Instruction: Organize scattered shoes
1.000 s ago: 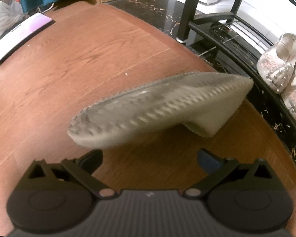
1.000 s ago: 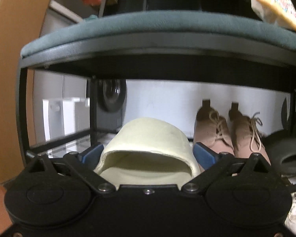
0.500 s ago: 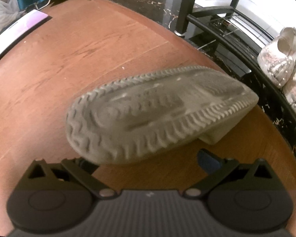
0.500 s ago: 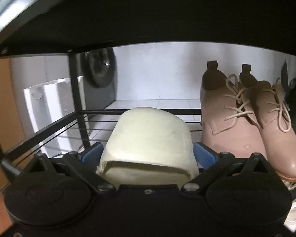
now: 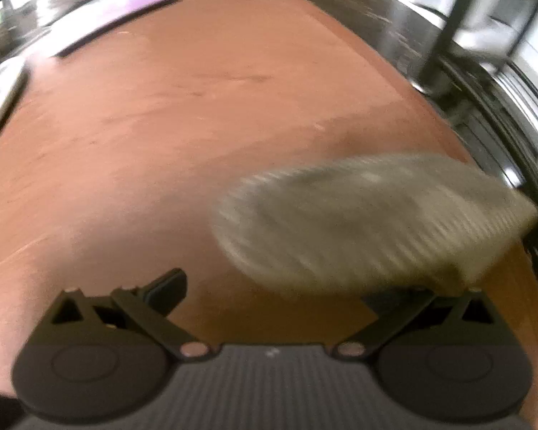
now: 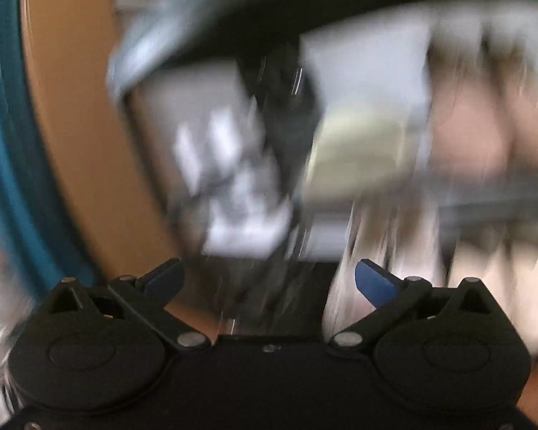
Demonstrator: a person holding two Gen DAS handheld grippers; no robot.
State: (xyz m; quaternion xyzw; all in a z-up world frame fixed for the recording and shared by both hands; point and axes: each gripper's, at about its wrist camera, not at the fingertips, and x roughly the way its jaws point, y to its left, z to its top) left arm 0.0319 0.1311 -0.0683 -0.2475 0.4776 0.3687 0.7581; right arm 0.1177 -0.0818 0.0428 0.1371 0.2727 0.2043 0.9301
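In the left wrist view a grey-beige slipper (image 5: 369, 222) lies sole-up on the wooden floor (image 5: 183, 114), blurred, just ahead and to the right of my open left gripper (image 5: 272, 286). Its edge overlaps the right finger. In the right wrist view my right gripper (image 6: 269, 279) is open and empty. The pale yellow slipper (image 6: 366, 154) rests on the shoe rack shelf beyond it, beside a pair of tan lace-up shoes (image 6: 484, 132). This view is heavily blurred.
The black metal shoe rack (image 5: 491, 82) stands at the right in the left wrist view. A flat purple-white board (image 5: 118, 10) lies at the far left of the floor. A tan panel (image 6: 75, 107) and a teal cloth (image 6: 3, 107) are left of the rack.
My right gripper let go of the pale yellow slipper on the rack shelf and pulled back, open. The left gripper swung left, so the sole-up slipper now sits to its right.
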